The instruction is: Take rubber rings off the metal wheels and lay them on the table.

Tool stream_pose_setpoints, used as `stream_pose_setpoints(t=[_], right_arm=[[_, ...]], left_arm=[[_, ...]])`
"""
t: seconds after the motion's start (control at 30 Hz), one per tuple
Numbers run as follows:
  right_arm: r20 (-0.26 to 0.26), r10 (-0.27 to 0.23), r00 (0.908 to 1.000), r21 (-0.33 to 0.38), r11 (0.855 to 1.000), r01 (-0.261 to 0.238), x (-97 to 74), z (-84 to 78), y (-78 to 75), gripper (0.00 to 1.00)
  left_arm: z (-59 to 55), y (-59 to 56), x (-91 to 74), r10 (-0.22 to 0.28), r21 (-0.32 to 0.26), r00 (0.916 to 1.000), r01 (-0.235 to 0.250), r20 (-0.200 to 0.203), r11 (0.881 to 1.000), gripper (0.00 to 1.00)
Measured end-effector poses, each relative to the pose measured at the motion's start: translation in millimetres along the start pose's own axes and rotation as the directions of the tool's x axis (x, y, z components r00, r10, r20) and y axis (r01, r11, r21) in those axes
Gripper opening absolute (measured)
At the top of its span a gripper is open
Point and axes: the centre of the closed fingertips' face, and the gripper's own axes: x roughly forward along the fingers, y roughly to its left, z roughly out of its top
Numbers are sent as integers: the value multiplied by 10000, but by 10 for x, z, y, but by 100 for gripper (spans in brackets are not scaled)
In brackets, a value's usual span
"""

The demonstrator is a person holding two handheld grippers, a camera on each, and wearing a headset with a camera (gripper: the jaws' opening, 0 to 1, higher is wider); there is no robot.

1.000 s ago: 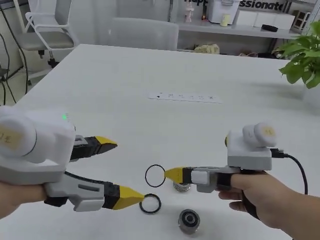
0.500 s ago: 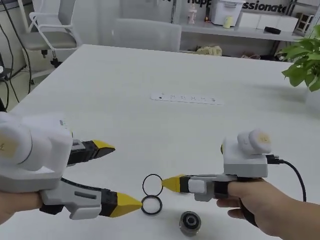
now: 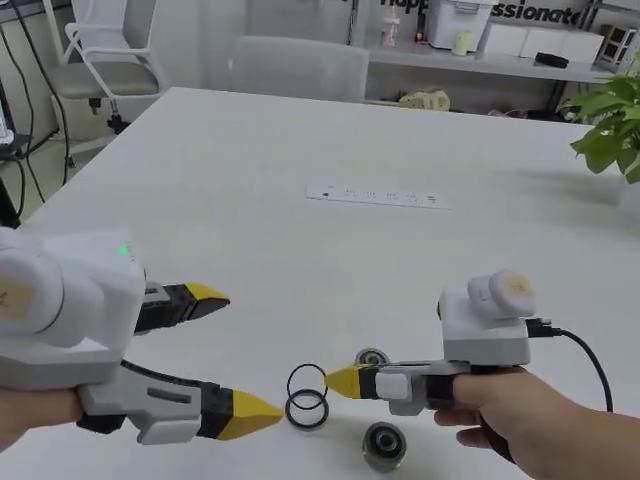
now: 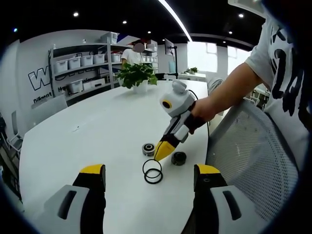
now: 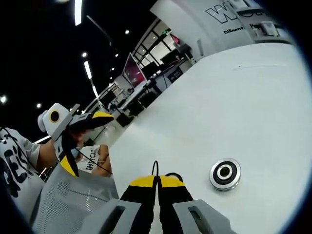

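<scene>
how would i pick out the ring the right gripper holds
Near the white table's front edge, two black rings sit just off the right gripper's yellow tip. The held ring is the thinner, farther one, pinched in that shut tip; the thicker ring lies free.

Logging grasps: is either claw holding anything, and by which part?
The right claw pinches a rubber ring by its rim; the left claw is open, empty.
</scene>
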Motion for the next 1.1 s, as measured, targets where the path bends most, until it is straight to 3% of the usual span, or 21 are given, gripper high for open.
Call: stream_pose_setpoints(t=[1.1], right_arm=[[-594, -240, 9979, 77, 9997, 245, 112, -149, -134, 0]], left_arm=[[-103, -2, -42, 45, -63, 9998, -46, -210, 10000, 71]])
